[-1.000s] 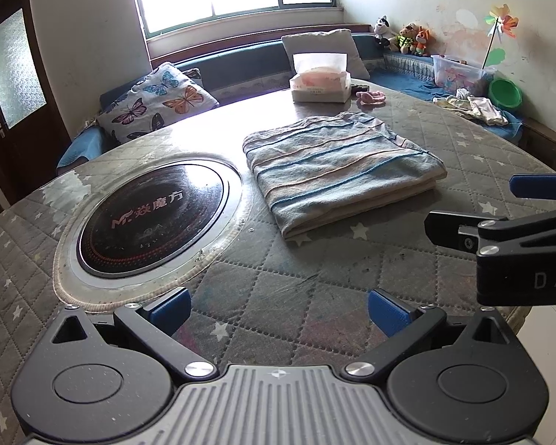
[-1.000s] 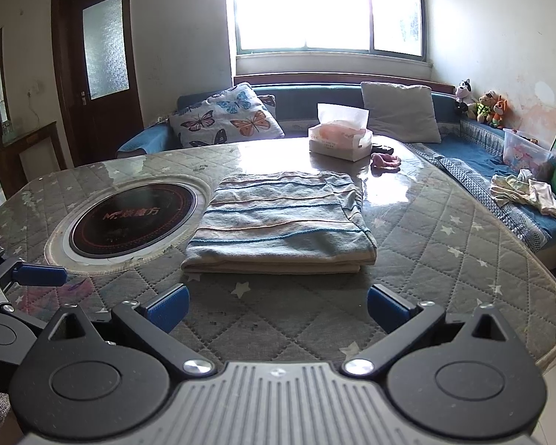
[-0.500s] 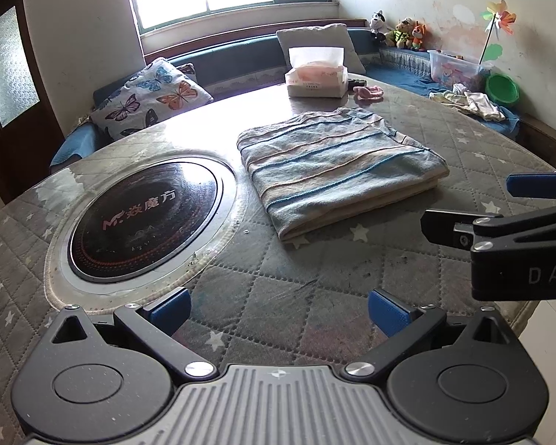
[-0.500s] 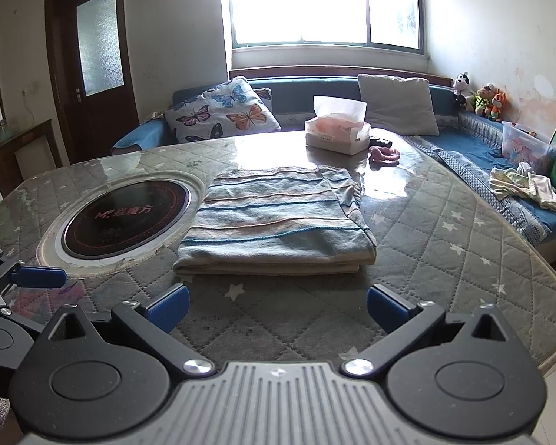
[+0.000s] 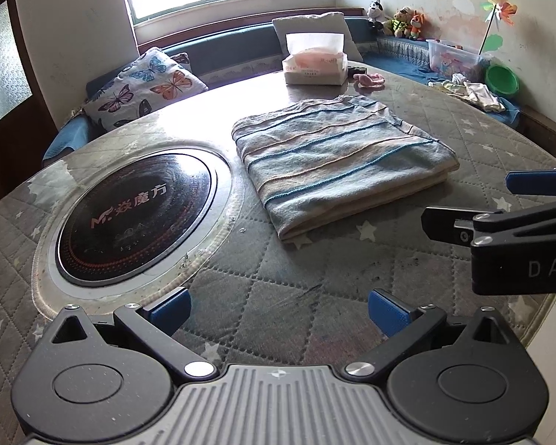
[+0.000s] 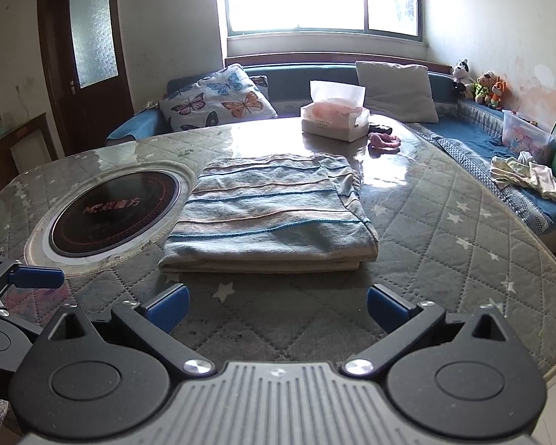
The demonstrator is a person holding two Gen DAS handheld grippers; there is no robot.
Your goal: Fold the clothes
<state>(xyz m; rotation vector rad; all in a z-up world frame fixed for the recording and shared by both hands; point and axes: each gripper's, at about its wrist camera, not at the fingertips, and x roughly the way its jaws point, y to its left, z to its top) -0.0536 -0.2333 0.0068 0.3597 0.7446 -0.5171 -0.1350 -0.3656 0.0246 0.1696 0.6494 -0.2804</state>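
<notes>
1. Over the last second both views have drawn slightly nearer the folded garment point(image 5: 337, 163), which lies unmoved on the desk point(image 5: 278, 296), just beside the round cooktop point(image 5: 137, 215) set into the desk's left part.
2. The left hand-held gripper point(image 5: 278, 311) is released, its blue fingertips well apart over bare desk near the front edge; it holds nothing.
3. The right hand-held gripper point(image 6: 276, 309) is likewise released and empty, aimed at the garment's near edge but not touching it.
4. The garment already sits as a flat, layered rectangle, so I judge the folding done or nearly so; at most one more fold may remain.
5. The desk carries a quilted, star-patterned cover under a clear sheet that glares near the far edge, where a tissue box point(image 6: 335, 120) and a small pink item point(image 6: 383, 141) stand.
6. Behind runs a blue bench with a butterfly cushion point(image 6: 218, 100) under a bright window.
</notes>
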